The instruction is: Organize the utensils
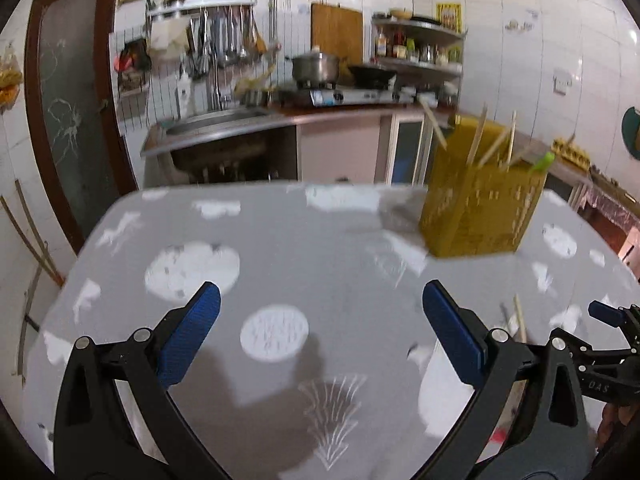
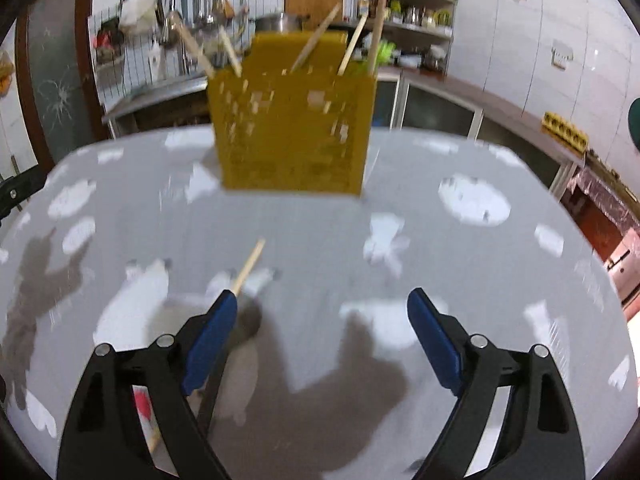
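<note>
Both tools hang released over the table — left tool, right tool. The yellow holder stands upright with chopsticks inside; one chopstick lies just beside the right tool.

Place: home kitchen
Signs: sink, pot on stove, hanging ladles upper left, spice shelf

Ahead of you the tabletop lies open up to the yellow basket. A chopstick lies just beside your right gripper.
</note>
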Demonstrator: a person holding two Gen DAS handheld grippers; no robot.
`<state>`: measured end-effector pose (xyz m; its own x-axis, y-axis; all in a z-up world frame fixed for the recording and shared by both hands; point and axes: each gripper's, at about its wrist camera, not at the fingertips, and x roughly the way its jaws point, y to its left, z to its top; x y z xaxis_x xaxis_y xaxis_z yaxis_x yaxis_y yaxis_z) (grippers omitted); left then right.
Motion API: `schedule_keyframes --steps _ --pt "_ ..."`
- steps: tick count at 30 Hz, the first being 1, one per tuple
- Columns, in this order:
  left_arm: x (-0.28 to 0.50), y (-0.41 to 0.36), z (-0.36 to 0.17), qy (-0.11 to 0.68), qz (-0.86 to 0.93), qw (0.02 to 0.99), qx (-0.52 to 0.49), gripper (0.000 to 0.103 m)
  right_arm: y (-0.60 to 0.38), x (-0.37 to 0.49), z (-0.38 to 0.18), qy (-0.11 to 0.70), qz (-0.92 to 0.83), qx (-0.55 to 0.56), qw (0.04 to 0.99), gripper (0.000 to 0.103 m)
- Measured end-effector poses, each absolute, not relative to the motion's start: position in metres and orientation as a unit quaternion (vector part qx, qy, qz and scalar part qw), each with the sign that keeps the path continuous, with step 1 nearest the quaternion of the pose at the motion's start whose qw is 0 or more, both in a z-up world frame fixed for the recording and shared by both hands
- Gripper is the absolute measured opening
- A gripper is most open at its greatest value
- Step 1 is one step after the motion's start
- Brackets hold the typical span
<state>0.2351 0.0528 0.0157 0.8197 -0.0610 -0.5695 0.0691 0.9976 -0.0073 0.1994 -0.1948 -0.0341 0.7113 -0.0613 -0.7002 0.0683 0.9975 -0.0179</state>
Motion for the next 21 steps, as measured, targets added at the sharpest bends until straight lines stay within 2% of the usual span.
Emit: schedule_keyframes --steps 5,9,13,18,21 --pt "0.233 0.054 -0.013 0.329 -0.027 0.944 0.02 0.098 -0.18 0.193 -0.046 0.404 -0.034 0.001 0.914 0.083" --pt "0.231 0.054 -0.02 0.338 -0.025 0.941 0.025 0.098 -0.17 0.195 -0.053 0.422 -0.025 0.01 0.906 0.064" --pt "0.23 0.054 -0.018 0.339 -0.02 0.94 0.025 0.098 -0.159 0.2 -0.056 0.434 -0.027 0.008 0.901 0.05" --pt "0.232 0.05 -0.016 0.346 -0.023 0.938 0.017 0.098 -0.154 0.209 -0.054 0.439 -0.017 0.016 0.898 0.018" --pt "0.234 0.044 -0.016 0.354 -0.03 0.935 0.009 0.098 -0.158 0.21 -0.053 0.438 -0.008 0.022 0.899 0.011"
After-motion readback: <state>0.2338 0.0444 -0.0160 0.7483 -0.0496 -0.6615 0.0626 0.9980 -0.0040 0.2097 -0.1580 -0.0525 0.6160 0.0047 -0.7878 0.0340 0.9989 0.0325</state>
